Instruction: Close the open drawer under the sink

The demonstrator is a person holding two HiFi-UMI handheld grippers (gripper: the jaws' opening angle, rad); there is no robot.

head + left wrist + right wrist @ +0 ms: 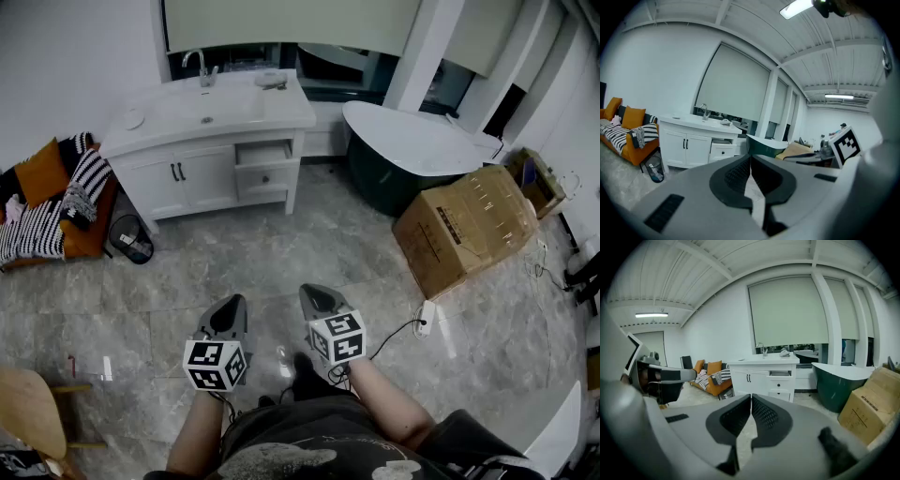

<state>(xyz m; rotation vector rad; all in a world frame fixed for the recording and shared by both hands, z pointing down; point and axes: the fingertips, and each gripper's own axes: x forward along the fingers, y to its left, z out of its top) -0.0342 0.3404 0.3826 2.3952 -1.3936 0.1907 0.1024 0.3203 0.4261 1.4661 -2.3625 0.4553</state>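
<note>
A white vanity cabinet [187, 173] with a sink [208, 108] stands against the far wall. Its top right drawer [264, 154] is pulled out a little. The same open drawer [723, 142] shows far off in the left gripper view, and the drawer [780, 374] again in the right gripper view. My left gripper [230, 317] and right gripper [316, 299] hang side by side over the marble floor, well short of the cabinet. Both are shut with nothing between their jaws. The left gripper [750, 159] and right gripper [751, 398] point toward the vanity.
A dark green bathtub [412, 155] stands right of the vanity, with a large cardboard box [469, 230] in front of it. An orange sofa [56, 202] with striped cushions and a wire bin [131, 239] are at the left. A cable and plug [422, 323] lie on the floor.
</note>
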